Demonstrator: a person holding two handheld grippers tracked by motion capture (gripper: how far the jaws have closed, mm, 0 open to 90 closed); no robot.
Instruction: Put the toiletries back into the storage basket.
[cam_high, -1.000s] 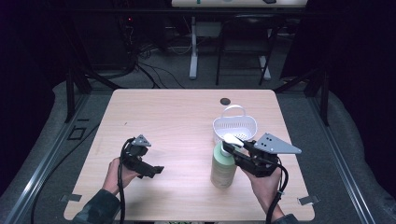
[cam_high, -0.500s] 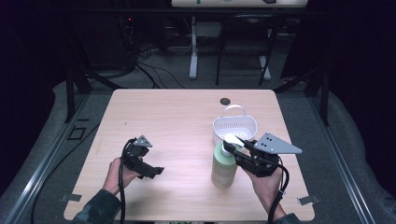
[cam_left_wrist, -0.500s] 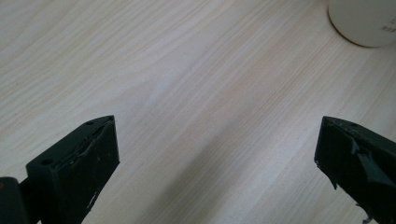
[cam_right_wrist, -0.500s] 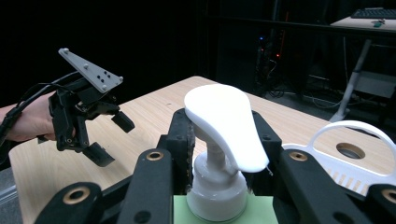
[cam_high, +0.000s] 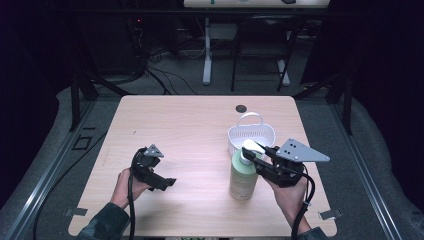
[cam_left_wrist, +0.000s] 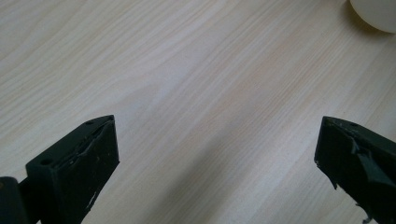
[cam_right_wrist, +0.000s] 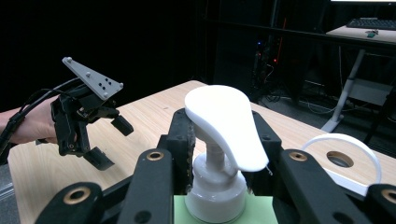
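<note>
Right tool (cam_high: 255, 159) grips the neck of a pale green plastic pump bottle with a white dispenser head (cam_high: 243, 176), its jaws closed on either side just under the head; the right gripper view shows the black jaws flanking the white collar and the pump head (cam_right_wrist: 226, 123) rising between them. The bottle stands upright on the light wooden bench (cam_high: 200, 125), near the right front part of it, with its base apparently on the surface, though I cannot tell for sure whether it is already a hair off it.

Left tool (cam_high: 159, 181) hangs low over the bare wood at the left front, jaws spread wide and holding nothing; the left gripper view shows only wood grain between them and a pale rounded edge (cam_left_wrist: 376, 14) at the top right corner, probably the bottle's foot.

Just behind the bottle, touching or nearly so, sits a small white plastic basket with a perforated wall and an arched handle (cam_high: 250, 132). It looks empty. Farther back a small dark round hole (cam_high: 241, 108) marks the bench top.

My judgement: the grasp is made, and the lift and the placing into the basket are left. The left tool has no part yet.
</note>
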